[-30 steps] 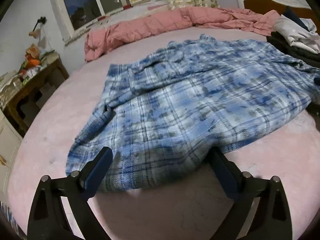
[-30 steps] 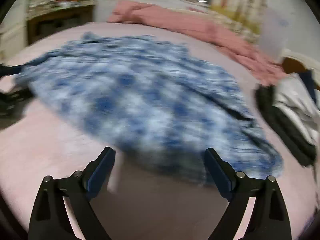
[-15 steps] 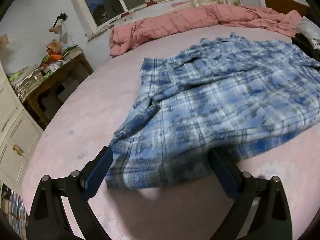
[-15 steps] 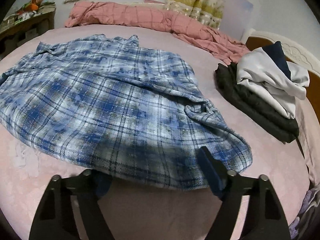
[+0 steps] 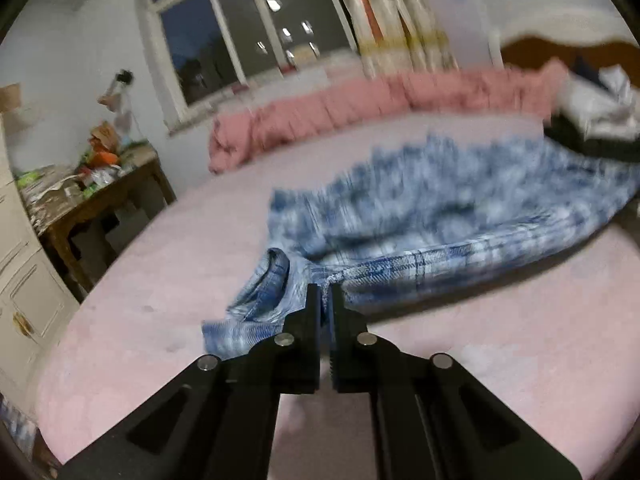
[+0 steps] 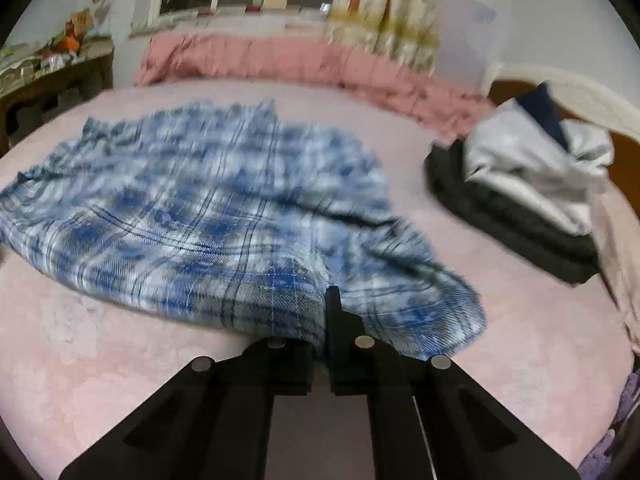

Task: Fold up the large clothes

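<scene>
A large blue plaid shirt [image 5: 460,208] lies spread on the pink bed sheet [image 5: 480,352]. My left gripper [image 5: 325,292] is shut on the shirt's near hem at its left corner. The cloth rises to the pinch, and a loose fold hangs just to its left. In the right wrist view the same shirt [image 6: 192,208] stretches away to the left. My right gripper [image 6: 326,300] is shut on the near hem towards the right corner, and the cloth drapes over its left finger. Motion blurs the fabric in both views.
A rolled pink quilt [image 5: 360,108] runs along the far side of the bed under the window. A pile of dark and white clothes [image 6: 520,184] sits at the right by the headboard [image 6: 560,84]. A cluttered wooden table [image 5: 100,196] and a white cabinet [image 5: 24,280] stand left of the bed.
Both grippers stood open around the shirt's near hem and have now shut on it. The hem has bunched and lifted off the sheet, and both views have tilted up.
</scene>
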A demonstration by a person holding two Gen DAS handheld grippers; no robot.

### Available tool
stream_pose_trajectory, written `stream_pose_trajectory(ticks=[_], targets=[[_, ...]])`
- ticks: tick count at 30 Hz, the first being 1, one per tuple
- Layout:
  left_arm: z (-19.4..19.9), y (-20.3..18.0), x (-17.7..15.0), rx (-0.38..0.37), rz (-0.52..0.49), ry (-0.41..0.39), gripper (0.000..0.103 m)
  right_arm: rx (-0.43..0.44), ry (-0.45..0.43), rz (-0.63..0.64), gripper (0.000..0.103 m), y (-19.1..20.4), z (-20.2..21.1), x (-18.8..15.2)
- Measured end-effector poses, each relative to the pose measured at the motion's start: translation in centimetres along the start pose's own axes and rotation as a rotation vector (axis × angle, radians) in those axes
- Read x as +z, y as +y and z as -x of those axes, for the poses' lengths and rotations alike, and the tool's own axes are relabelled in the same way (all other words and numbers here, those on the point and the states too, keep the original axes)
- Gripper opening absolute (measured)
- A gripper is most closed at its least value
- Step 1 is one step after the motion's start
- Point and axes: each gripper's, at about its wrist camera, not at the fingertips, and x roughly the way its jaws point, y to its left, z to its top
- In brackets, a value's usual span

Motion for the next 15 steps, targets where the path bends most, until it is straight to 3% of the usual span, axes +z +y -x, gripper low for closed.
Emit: stream_pose_trajectory(ticks=[4, 7, 11, 13, 15], targets=[[3.6, 2.5, -1.1, -0.062, 0.119, -0.006, 0.003, 0.035, -0.059, -0.052, 0.004, -0.6, 4.3, -1.7], [5.7, 3.5, -1.8, -0.076, 0.135, -0.015, 0.002, 0.019, -0.104, -0.060, 0.003, -1.1, 8.2, -3.1], [5.6, 4.3, -0.7, -0.067, 0.141, -0.006, 0.001, -0.096, -0.197, -0.031, 0.000, -2.3, 11.7, -2.2], [4.3, 4.5, -0.4, -0.046, 0.137, 0.036, 0.001, -0.072, -0.178, -0.035, 0.000, -3.0, 11.2, -1.3], [3.7, 4.4, -1.1, -0.065, 0.151, 0.062, 0.001, 0.024, -0.125, -0.064, 0.000, -3.5, 10.4, -1.1]])
